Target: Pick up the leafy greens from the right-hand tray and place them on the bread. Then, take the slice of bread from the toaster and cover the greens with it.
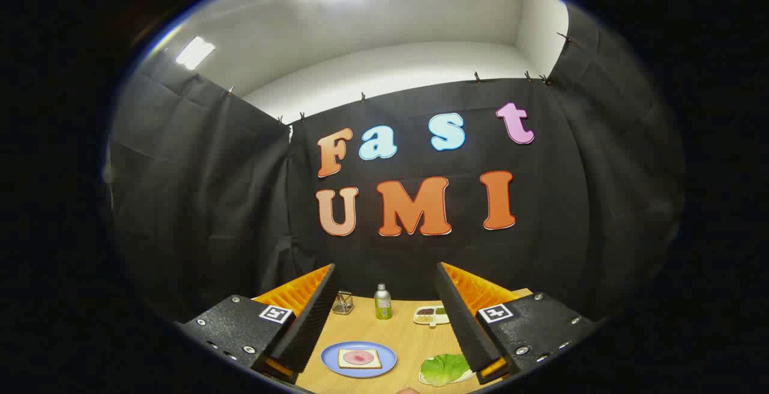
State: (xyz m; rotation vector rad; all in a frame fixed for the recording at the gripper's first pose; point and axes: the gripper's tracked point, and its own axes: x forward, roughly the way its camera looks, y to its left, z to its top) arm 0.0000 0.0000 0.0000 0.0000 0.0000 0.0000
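My gripper (pixel 384 316) is held high above the wooden table with its two black, orange-backed fingers wide apart and nothing between them. Below and between the fingers lies a blue plate (pixel 331 358) carrying a slice of bread (pixel 359 358) topped with a pink round of meat. To the right, beside the right finger (pixel 462 322), the leafy greens (pixel 443 367) rest on a white tray (pixel 464 376). Farther back by the left finger (pixel 309 322) stands a small metal toaster (pixel 343 302); I cannot make out bread in it.
A green-labelled bottle (pixel 382 301) stands at the back of the table against the booth's black wall. A white divided dish (pixel 430 315) with small toppings sits back right. Something small and skin-toned (pixel 410 390) pokes in at the table's near edge.
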